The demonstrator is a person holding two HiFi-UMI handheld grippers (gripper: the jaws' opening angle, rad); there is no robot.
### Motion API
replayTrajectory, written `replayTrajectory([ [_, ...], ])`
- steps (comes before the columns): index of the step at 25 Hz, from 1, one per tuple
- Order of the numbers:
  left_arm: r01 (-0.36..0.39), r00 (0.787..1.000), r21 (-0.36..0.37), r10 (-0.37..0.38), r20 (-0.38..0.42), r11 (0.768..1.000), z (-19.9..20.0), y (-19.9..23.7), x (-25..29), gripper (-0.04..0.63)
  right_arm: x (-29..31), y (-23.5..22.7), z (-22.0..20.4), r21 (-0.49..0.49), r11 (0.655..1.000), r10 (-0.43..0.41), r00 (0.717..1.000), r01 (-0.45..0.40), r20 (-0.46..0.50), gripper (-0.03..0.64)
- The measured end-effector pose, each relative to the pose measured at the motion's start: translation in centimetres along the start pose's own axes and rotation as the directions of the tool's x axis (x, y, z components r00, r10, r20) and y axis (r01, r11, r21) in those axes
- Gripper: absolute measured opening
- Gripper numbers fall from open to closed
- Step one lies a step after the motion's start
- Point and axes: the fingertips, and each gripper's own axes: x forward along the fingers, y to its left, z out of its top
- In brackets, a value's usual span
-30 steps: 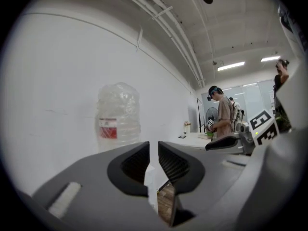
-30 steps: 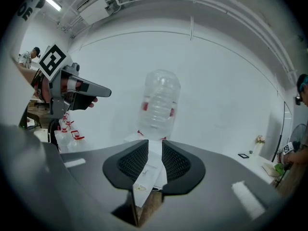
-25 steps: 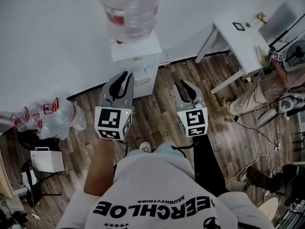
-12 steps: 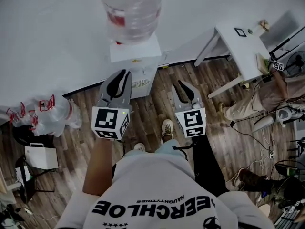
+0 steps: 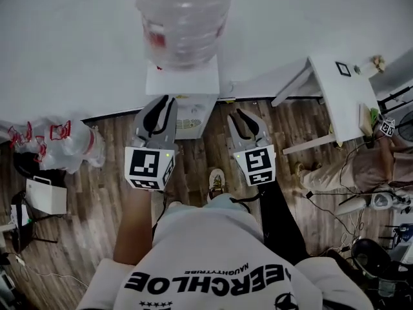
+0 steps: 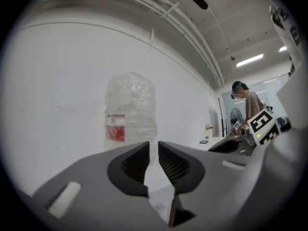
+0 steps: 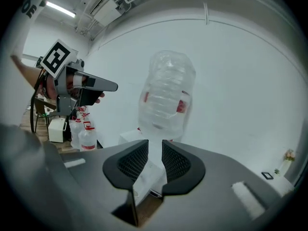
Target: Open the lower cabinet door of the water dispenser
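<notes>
A: Where is the water dispenser (image 5: 182,81)?
B: By the far wall, just past both grippers.
A: And the fingers?
B: Left gripper (image 5: 166,99) and right gripper (image 5: 236,113) are both released, narrowly parted, grasping nothing.

One dispenser (image 5: 182,81) at twelve o'clock, bearing one bottle (image 5: 182,18). Two tools: left tool (image 5: 169,99), right tool (image 5: 234,113). One worktop (image 5: 342,89) at two o'clock. At least two spare bottles (image 5: 64,148) at nine o'clock, exact count unclear.

The white water dispenser (image 5: 182,81) is standing upright at twelve o'clock against the wall, carrying a clear upturned bottle (image 5: 182,18).
</notes>
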Motion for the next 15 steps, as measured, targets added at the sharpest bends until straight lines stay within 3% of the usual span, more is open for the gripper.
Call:
replayTrajectory([
  [15,-0.072,0.996,0.007,0.072,-0.049,0.997,-1.2,-4.6,12.7,0.057,6.1,-12.0,-3.1,0.014,0.992,0.129,0.991,-0.129,0.019,0.069],
])
